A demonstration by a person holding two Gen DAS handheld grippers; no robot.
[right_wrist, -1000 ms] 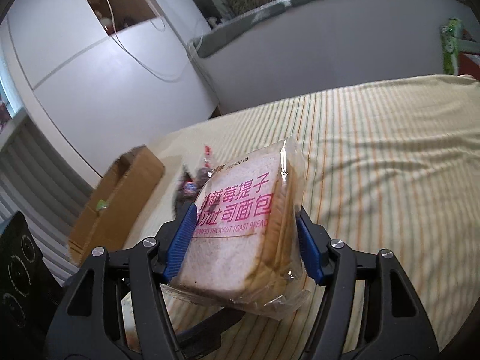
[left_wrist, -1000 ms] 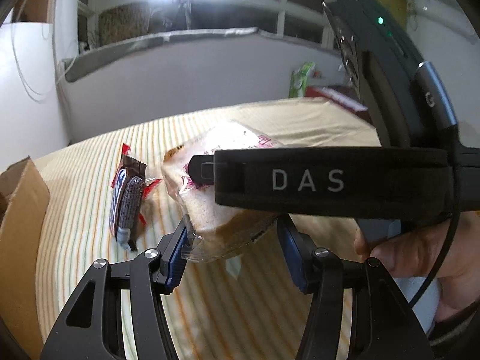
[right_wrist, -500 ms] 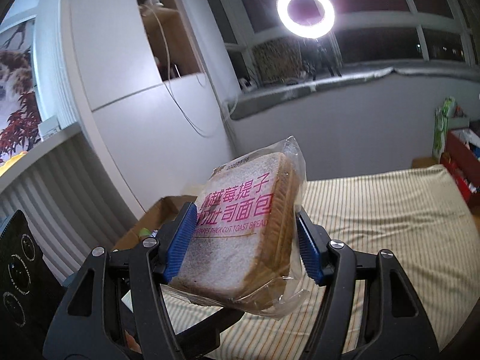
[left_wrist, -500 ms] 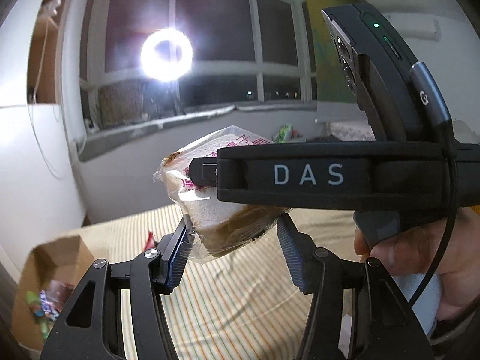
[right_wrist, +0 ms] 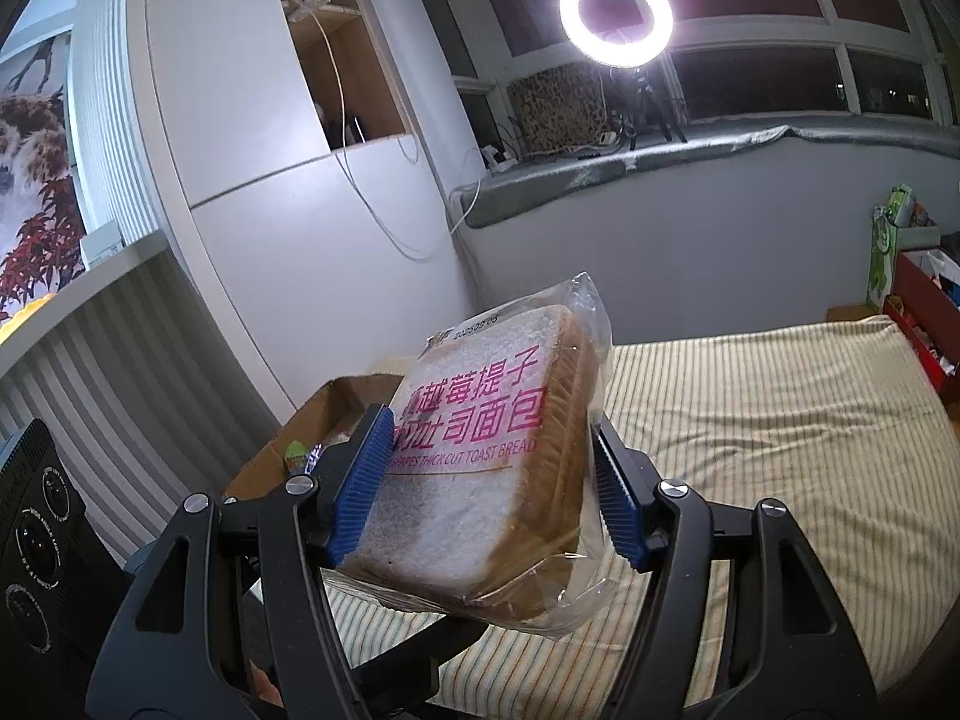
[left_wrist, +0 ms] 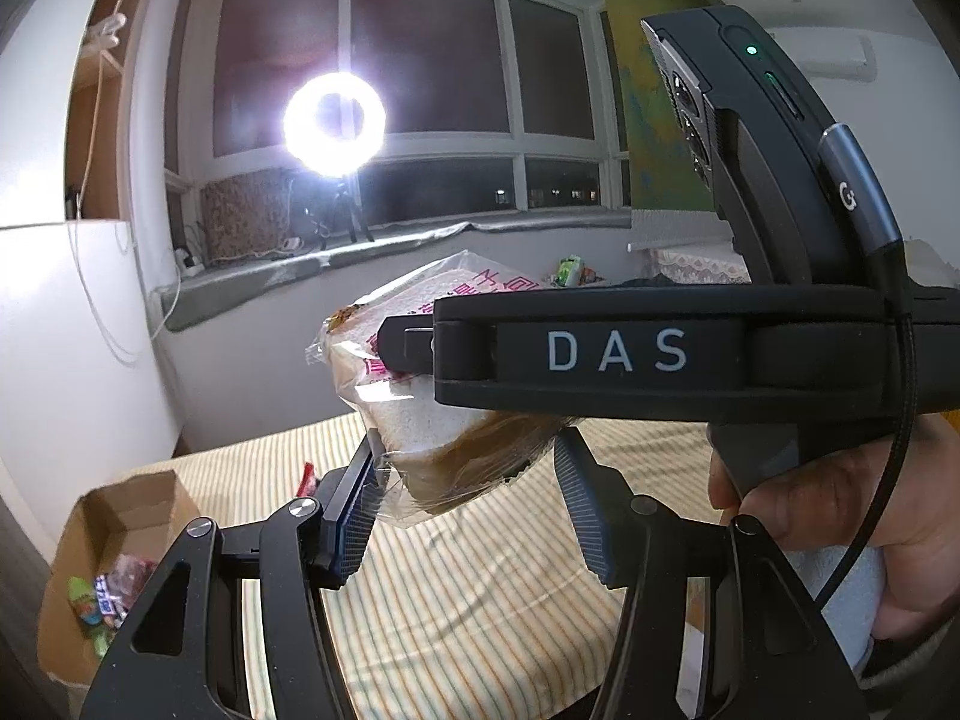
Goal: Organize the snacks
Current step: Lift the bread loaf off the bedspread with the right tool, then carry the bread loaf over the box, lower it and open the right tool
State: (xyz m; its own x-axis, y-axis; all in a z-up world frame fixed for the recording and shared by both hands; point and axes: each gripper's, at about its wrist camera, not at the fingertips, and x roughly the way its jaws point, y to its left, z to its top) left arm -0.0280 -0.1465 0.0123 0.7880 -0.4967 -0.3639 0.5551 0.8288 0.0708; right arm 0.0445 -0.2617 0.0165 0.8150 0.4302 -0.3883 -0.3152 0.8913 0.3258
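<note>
My right gripper is shut on a clear bag of thick-cut toast bread with pink lettering and holds it high above the striped bed. In the left wrist view the same bread bag hangs in the air in front of my left gripper, which is open and empty, its blue pads apart just below the bag. The right gripper's black body crosses that view above the bag. An open cardboard box with several wrapped snacks inside sits at the bed's left edge; it also shows in the right wrist view, behind the bread.
A red-wrapped snack lies on the striped bedspread by the box. White cabinets stand left, a window ledge with a ring light behind. A red bin and green bag stand far right.
Both grippers have risen and tilted up, so the window and ring light have come into view. The bread stays clamped in the right gripper. The box interior now shows.
</note>
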